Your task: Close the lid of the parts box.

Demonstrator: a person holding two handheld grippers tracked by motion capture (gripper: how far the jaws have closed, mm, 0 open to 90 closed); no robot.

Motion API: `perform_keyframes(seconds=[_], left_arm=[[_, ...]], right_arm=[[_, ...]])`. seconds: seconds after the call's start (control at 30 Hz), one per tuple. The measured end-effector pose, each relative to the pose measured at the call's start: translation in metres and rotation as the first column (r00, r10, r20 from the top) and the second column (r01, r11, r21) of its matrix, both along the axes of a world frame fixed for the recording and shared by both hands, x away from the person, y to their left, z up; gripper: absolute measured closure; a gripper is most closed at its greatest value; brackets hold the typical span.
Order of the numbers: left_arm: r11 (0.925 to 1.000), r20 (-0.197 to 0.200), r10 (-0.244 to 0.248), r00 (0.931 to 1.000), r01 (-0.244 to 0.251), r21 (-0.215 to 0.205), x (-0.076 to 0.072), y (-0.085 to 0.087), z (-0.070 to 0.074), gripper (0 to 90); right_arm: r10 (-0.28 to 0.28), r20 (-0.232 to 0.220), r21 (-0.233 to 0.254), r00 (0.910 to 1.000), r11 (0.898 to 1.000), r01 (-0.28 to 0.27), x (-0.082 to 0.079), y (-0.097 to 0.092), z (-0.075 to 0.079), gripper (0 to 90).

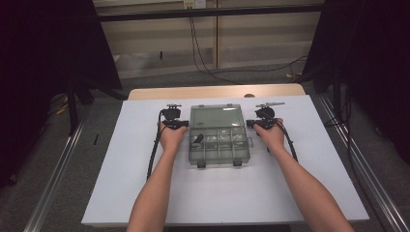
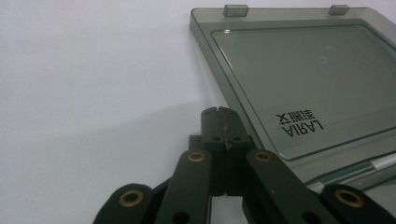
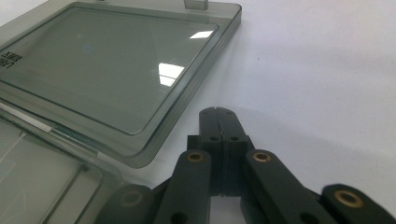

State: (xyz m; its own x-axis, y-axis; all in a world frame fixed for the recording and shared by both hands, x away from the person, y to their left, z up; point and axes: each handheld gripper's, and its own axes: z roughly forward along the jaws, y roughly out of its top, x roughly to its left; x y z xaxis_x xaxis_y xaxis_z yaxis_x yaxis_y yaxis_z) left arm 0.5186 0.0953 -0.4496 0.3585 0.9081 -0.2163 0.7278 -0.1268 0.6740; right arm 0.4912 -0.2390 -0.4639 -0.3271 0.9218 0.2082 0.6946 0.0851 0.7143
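Open organizer box point(image 1: 218, 135) lies mid-frame on the white table point(image 1: 121, 169), lid point(image 1: 215, 116) flat toward the top; left gripper point(image 1: 172, 117) and right gripper point(image 1: 263, 117) flank it, both clenched on nothing.

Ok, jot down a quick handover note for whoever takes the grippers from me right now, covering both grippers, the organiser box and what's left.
Left gripper: jaws shut, nothing between them, on the white table just left of the box's open lid.
Right gripper: jaws shut, nothing held, just right of the lid.
Organiser box: mid-table between the two grippers, lid folded back flat on the far side, compartment tray facing up with a few small parts inside.
Done: the box is open.
Left: probably working with the small parts in the compartments; neither gripper touches them yet.
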Motion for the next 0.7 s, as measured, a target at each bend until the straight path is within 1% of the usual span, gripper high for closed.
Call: perform_keyframes(seconds=[0.03, 0.07, 0.13, 0.27, 0.3, 0.4, 0.47, 0.57, 0.7], left_arm=[[1.0000, -0.004, -0.003, 1.0000, 0.003, -0.005, 0.001, 0.000, 0.000, 90.0], [1.0000, -0.008, -0.002, 1.0000, 0.002, 0.001, 0.001, -0.001, -0.001, 90.0], [1.0000, -0.011, 0.000, 0.9999, 0.000, -0.003, 0.003, -0.002, -0.003, 90.0], [0.9999, -0.013, 0.011, 0.9999, -0.011, -0.010, 0.005, -0.004, -0.006, 90.0], [0.9998, -0.016, 0.010, 0.9998, -0.010, -0.017, 0.006, -0.003, -0.006, 90.0], [0.9998, -0.014, 0.012, 0.9998, -0.012, -0.017, 0.007, -0.003, -0.006, 90.0], [0.9995, -0.016, 0.019, 0.9997, -0.020, -0.025, 0.008, -0.003, -0.007, 90.0], [0.9994, -0.025, 0.018, 0.9995, -0.019, -0.028, 0.009, -0.002, -0.006, 90.0], [0.9994, -0.023, 0.023, 0.9995, -0.023, -0.027, 0.009, -0.003, -0.006, 90.0]], right_arm=[[0.003, -0.007, 0.001, 1.0000, 1.000, -0.003, 0.001, 0.000, 0.001, 90.0], [0.001, -0.007, 0.002, 1.0000, 1.000, -0.001, 0.002, 0.000, 0.001, 90.0], [-0.003, -0.008, 0.002, 1.0000, 1.000, 0.003, 0.004, 0.002, 0.001, 90.0], [0.000, -0.003, 0.000, 1.0000, 1.000, 0.000, 0.007, 0.006, 0.000, 90.0], [-0.001, 0.000, 0.000, 1.0000, 1.000, 0.001, 0.008, 0.007, 0.000, 90.0], [-0.007, -0.001, 0.020, 1.0000, 1.000, 0.007, 0.010, 0.008, -0.001, 90.0], [-0.017, -0.005, 0.038, 0.9998, 0.999, 0.017, 0.012, 0.008, -0.002, 90.0], [-0.014, -0.012, 0.029, 0.9998, 0.999, 0.014, 0.014, 0.009, -0.001, 90.0], [-0.018, -0.020, 0.024, 0.9996, 1.000, 0.019, 0.014, 0.010, 0.000, 90.0]])
